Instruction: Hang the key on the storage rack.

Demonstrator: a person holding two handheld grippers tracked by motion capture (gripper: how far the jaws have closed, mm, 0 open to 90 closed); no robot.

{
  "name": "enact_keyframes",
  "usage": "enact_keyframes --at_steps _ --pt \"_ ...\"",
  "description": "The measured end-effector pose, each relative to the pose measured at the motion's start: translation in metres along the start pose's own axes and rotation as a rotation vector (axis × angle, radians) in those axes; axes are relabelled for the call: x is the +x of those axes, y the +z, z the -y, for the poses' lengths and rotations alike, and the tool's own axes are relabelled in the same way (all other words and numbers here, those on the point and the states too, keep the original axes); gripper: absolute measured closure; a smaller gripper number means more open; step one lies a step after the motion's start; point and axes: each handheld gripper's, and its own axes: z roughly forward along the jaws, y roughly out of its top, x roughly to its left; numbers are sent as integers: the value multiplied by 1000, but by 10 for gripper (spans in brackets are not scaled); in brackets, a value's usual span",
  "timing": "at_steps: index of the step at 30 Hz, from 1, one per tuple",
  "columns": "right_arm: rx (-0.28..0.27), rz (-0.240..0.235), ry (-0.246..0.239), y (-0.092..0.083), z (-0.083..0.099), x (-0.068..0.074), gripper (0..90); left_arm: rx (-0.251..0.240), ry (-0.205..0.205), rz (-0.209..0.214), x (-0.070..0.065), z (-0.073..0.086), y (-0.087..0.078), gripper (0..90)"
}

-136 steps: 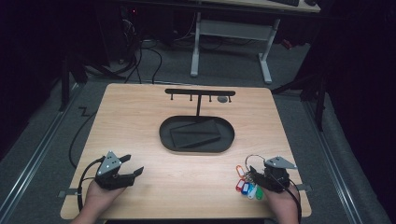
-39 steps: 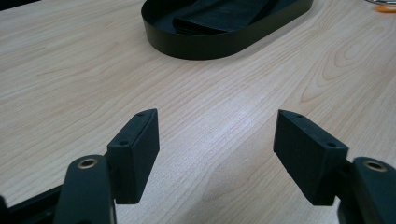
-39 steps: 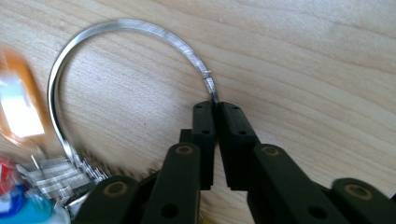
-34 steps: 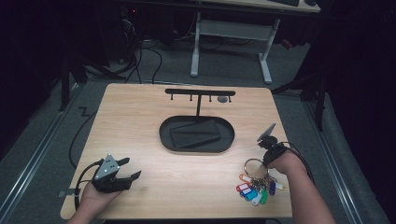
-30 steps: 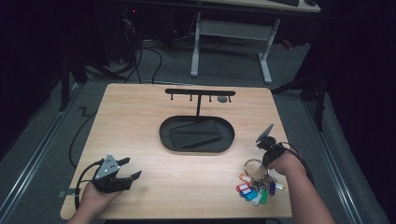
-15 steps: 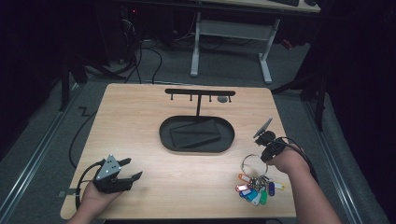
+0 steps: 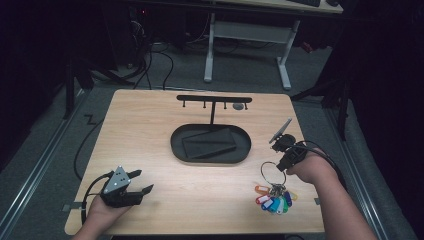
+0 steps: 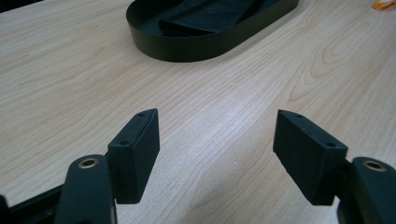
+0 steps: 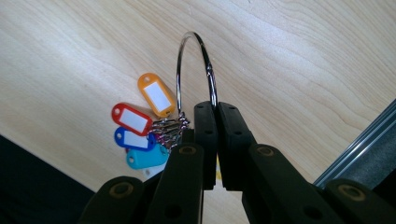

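High view: left gripper (image 7: 142,189) rests near the table's (image 7: 150,130) front left corner; right gripper (image 7: 278,165) holds a key ring (image 7: 273,173) right of the tray (image 7: 210,144), coloured tags (image 7: 272,200) trailing. Left gripper view: jaws spread above bare wood. Right gripper view: jaws pinching the ring.

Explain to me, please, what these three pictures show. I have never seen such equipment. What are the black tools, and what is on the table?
A person sits at a wooden table and holds a hand tool with two black jaws in each hand. One picture looks down from above; the two others come from small cameras that ride on the tools. The left gripper rests near the table's front edge, jaws open, holding nothing. The right gripper is shut on a metal key ring that carries coloured plastic tags. In the middle lies a black oval tray, and behind it stands a black rack with small hooks.
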Motion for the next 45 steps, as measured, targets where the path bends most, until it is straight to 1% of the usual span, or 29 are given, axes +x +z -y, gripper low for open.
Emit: enact_keyframes --at_steps 1,2,3,6,7,8,9,13,14,16,17,19,21,22,23,25,28,29,31,33,34,35,38,39,45 --pt "0 0 0 0 0 0 878 0 0 0 0 0 0 321" --pt "11 -1 30 -4 0 3 878 0 -1 1 0 0 0 321" --pt "-1 1 -2 -7 -1 1 877 1 0 1 0 0 0 321" --pt "-7 1 -5 -17 -3 2 877 -1 -2 1 1 0 0 320" --pt "-11 -5 3 -23 -4 1 877 -3 -3 4 1 0 0 320" --pt "-11 -5 3 -23 -4 1 877 -3 -3 4 1 0 0 318" --pt "-22 -23 19 -28 -4 0 877 -9 -3 5 1 0 0 317" --pt "-24 -34 31 -35 -5 -1 877 -21 2 12 0 0 -1 316" --pt "-27 -34 30 -39 -6 -2 877 -21 2 13 0 0 -1 316" --pt "-24 -36 32 -42 -7 -1 877 -21 1 15 0 0 -1 315" --pt "-24 -40 29 -47 -9 -1 877 -21 2 15 0 0 -1 316" --pt "-25 -38 27 -49 -10 -1 877 -17 5 18 -1 0 -1 316" --pt "-34 -39 30 -54 -12 -2 877 -20 4 17 -1 0 -1 316" --pt "-43 -35 31 -60 -14 -2 877 -20 3 18 -1 0 -1 316" --pt "-43 -35 31 -60 -14 -2 877 -21 2 18 0 0 -1 316" --pt "-46 -31 37 -66 -16 -2 877 -21 3 19 0 0 -1 316" --pt "-60 -33 23 -73 -21 -2 877 -18 5 22 -1 -1 -1 316" --pt "-64 -29 22 -77 -25 -1 877 -16 7 23 -1 -1 -1 316" --pt "-64 -26 25 -79 -27 -1 877 -17 7 24 -1 -1 -1 316" --pt "-69 -23 19 -82 -32 -1 877 -19 5 24 -1 -1 -1 317" --pt "-71 -22 26 -83 -34 -1 877 -22 4 24 -1 -1 -1 317" --pt "-73 -18 18 -85 -36 -1 877 -22 5 23 0 -1 -1 317" --pt "-77 -14 14 -88 -42 -1 877 -23 4 24 0 0 -1 317" --pt "-76 -14 19 -90 -46 -1 877 -22 5 23 0 0 0 317" --pt "-74 -14 5 -88 -55 -1 878 -19 6 24 0 0 -1 317"
